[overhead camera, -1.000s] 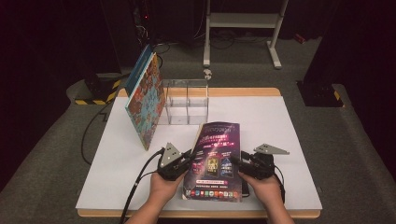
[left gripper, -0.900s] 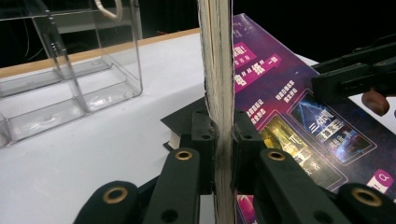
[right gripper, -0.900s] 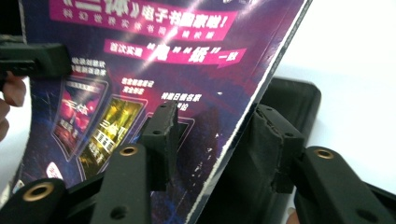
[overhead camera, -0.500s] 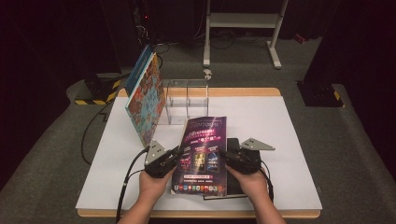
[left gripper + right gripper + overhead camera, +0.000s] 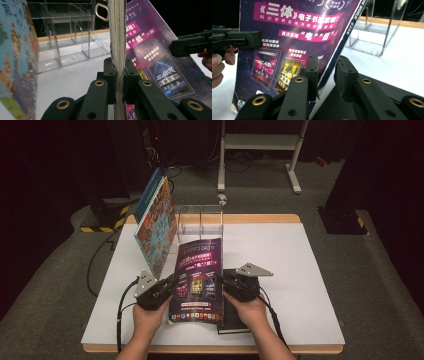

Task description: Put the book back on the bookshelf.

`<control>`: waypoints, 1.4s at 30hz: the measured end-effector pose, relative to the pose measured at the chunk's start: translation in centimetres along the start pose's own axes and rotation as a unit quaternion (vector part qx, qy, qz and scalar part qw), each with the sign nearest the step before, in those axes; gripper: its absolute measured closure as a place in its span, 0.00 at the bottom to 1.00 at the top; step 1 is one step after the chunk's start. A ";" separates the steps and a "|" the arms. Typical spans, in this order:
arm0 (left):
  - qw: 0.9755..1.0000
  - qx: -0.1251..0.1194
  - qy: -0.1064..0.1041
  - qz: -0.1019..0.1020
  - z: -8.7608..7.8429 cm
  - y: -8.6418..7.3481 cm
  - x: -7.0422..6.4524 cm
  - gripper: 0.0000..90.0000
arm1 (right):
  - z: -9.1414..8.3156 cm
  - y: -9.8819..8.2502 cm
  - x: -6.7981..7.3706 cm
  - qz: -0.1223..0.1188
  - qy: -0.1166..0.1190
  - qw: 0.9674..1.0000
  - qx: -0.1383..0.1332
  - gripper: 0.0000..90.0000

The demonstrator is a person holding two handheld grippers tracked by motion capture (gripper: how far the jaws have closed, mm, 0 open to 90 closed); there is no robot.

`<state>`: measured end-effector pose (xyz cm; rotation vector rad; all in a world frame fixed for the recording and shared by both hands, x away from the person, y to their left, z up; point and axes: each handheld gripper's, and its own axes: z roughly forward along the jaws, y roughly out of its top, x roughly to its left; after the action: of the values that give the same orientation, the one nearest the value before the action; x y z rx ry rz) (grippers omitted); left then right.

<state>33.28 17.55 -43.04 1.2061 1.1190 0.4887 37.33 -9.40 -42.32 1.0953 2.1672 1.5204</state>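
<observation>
Since half a second ago, both grippers have tipped the purple book (image 5: pixel 196 272) more upright and carried it toward the clear acrylic organizer (image 5: pixel 200 221). Nearest the person, the left gripper (image 5: pixel 119 75) clamps the book's page edge. The right gripper (image 5: pixel 325 72) straddles its opposite edge, jaws slightly apart, so a firm grip cannot be confirmed. A black book (image 5: pixel 234 317) lies partly hidden beneath. The glossy purple cover carries Chinese print. Beyond, a colourful book (image 5: pixel 154 227) leans against the organizer on the white table (image 5: pixel 300 265).
</observation>
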 end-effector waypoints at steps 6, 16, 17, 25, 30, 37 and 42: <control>1.000 -0.019 0.003 -0.009 -0.2 0.9 0.6 0.93 | 0.4 0.9 0.6 -0.005 0.007 1.000 -0.013 0.84; 0.999 -0.038 0.010 -0.008 0.3 2.4 1.4 0.93 | 1.5 2.5 1.0 -0.010 0.008 1.000 -0.026 0.87; 0.999 -0.040 0.010 -0.008 0.4 2.6 1.4 0.93 | 1.6 2.7 1.0 -0.009 0.006 1.000 -0.028 0.88; 0.998 -0.056 0.009 0.013 1.5 3.9 1.7 0.93 | 2.2 3.6 0.9 0.003 -0.001 0.998 -0.059 0.89; 0.998 -0.065 0.011 0.011 2.5 4.3 2.1 0.93 | 2.9 4.0 0.9 0.006 -0.012 0.997 -0.071 0.89; 0.998 -0.068 0.010 0.017 3.1 4.0 2.4 0.93 | 3.4 4.2 0.6 0.009 -0.021 0.997 -0.076 0.90; 0.997 -0.075 0.006 0.019 3.0 3.8 2.6 0.93 | 3.6 3.8 0.8 0.009 -0.023 0.996 -0.083 0.90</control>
<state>37.95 19.50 -40.84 1.0971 1.0523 0.5992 40.58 -5.72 -40.25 1.0862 1.9653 1.6347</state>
